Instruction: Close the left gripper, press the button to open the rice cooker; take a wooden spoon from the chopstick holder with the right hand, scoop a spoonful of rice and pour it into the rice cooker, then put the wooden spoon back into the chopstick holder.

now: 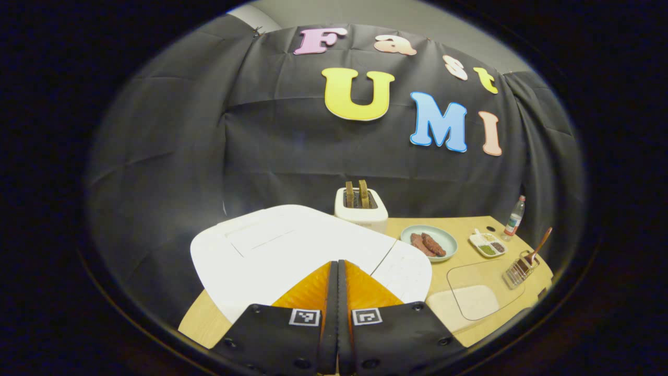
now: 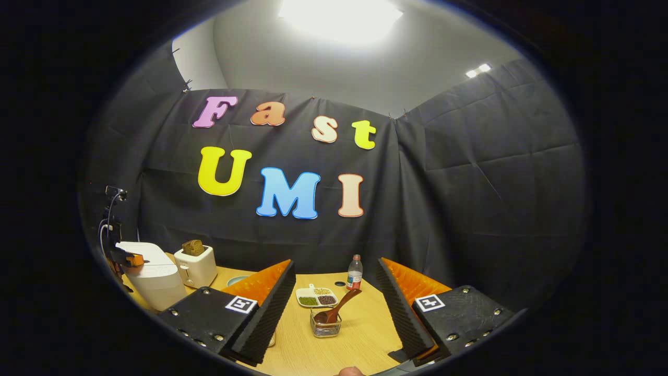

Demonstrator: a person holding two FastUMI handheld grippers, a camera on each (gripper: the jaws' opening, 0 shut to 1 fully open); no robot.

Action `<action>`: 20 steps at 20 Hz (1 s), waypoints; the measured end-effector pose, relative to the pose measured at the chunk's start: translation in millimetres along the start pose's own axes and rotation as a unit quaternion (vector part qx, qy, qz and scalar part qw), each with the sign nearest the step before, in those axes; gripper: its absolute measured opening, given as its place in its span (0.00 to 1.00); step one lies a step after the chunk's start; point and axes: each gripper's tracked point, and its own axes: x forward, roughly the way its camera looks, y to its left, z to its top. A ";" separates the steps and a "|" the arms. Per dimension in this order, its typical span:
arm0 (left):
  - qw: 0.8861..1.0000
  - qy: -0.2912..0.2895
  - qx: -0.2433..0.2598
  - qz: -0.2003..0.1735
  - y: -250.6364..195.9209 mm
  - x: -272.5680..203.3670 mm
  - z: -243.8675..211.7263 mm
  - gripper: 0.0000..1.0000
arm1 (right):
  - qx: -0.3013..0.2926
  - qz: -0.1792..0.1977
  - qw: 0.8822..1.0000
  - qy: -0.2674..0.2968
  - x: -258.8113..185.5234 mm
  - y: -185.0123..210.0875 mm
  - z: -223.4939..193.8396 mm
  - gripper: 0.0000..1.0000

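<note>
The white rice cooker (image 1: pixel 271 245) lies right under my left gripper (image 1: pixel 336 265), lid down. The left gripper is shut, its two fingers pressed together with nothing between them, tips over the lid's front part. In the right gripper view the rice cooker (image 2: pixel 154 279) stands at the far left with the left gripper (image 2: pixel 131 258) on top of it. My right gripper (image 2: pixel 336 263) is open above the table. The wire chopstick holder (image 2: pixel 325 325) stands between and beyond its fingers, a wooden spoon (image 2: pixel 340 307) leaning out of it. A clear box with rice (image 1: pixel 472 300) sits to the cooker's right, next to the chopstick holder (image 1: pixel 517 270).
A toaster (image 1: pixel 360 209) with bread slices stands behind the cooker. On the wooden table (image 2: pixel 360 334) are a plate of sausages (image 1: pixel 429 243), a divided dish of grains (image 2: pixel 317 297) and a small bottle (image 2: pixel 355 272) near the back wall. A stand with cables (image 2: pixel 110 219) rises at the far left.
</note>
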 end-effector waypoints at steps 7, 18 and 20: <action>0.999 -0.009 -0.031 0.009 2.2 -1.4 18.0 0.09 | -0.011 0.021 1.000 0.000 6.6 -0.6 0.5 0.94; 0.987 -0.134 0.019 0.085 13.3 -72.1 140.5 0.09 | 0.008 0.072 0.997 -0.016 40.5 -3.7 6.1 0.95; 0.984 -0.155 0.015 0.085 2.9 -95.1 155.5 0.08 | 0.016 0.080 0.996 -0.019 48.2 -4.9 6.8 0.95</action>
